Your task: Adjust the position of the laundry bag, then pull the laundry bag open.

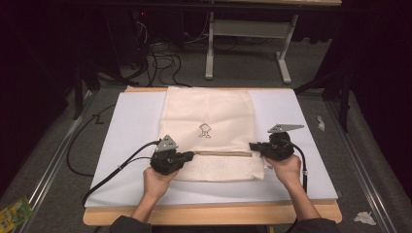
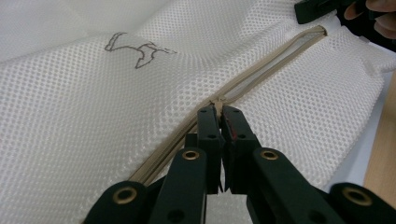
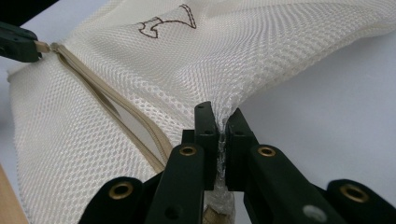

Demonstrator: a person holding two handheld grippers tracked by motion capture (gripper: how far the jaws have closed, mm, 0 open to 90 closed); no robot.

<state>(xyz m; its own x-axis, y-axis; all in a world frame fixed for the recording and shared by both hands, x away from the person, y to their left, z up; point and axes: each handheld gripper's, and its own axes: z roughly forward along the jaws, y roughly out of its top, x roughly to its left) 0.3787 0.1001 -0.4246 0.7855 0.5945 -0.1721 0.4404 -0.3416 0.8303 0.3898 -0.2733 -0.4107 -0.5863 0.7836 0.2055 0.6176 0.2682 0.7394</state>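
A cream mesh bag (image 1: 209, 111) with a small dark emblem (image 1: 205, 130) lies flat on a white board. Its tan zipper (image 1: 223, 153) runs across the near part and gapes open along its length. My left gripper (image 1: 190, 156) is shut on the zipper pull at the zipper's left end; in the left gripper view the jaws (image 2: 219, 109) pinch the slider (image 2: 217, 101). My right gripper (image 1: 252, 146) is shut on the bag's mesh at the zipper's right end, and the right gripper view shows mesh (image 3: 219, 70) bunched between the jaws (image 3: 220, 116).
The white board (image 1: 131, 121) rests on a wooden table (image 1: 209, 213). Black cables (image 1: 116, 167) trail off the left side. A table frame (image 1: 248, 39) stands behind. Crumpled paper (image 1: 364, 217) and a green packet (image 1: 14, 211) lie on the floor.
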